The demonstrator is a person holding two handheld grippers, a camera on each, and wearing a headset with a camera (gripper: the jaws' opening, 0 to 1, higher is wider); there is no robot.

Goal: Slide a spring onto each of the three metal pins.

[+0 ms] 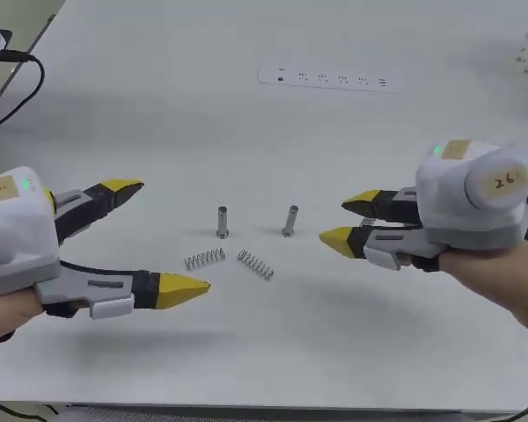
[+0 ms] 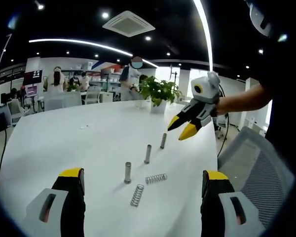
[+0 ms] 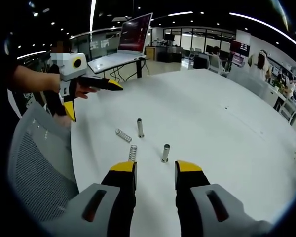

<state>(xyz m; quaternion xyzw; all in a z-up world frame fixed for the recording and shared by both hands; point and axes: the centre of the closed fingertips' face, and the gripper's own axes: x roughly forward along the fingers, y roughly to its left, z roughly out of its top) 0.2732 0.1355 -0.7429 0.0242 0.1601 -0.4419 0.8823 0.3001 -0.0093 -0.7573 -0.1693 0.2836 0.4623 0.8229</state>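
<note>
Two short metal pins [image 1: 222, 221] [image 1: 289, 220] stand upright mid-table, both bare. Two loose springs [image 1: 204, 258] [image 1: 255, 264] lie flat just in front of them. In the left gripper view the pins [image 2: 128, 173] [image 2: 148, 154] line up, and behind them stands a third upright piece [image 2: 163, 140] with a coiled look. My left gripper [image 1: 156, 236] [image 2: 144, 174] hovers left of the pins, jaws wide open and holding nothing. On the other side my right gripper [image 1: 348, 221] [image 3: 155, 167] is open with a narrower gap, also holding nothing, its tips close to the right pin [image 3: 166, 153].
A white power strip [image 1: 333, 79] lies at the back of the white table [image 1: 264, 352]. A black cable [image 1: 22, 83] loops at the far left. A grey mesh chair [image 3: 34, 168] sits at the table's near edge. A laptop [image 3: 130, 47] stands further off.
</note>
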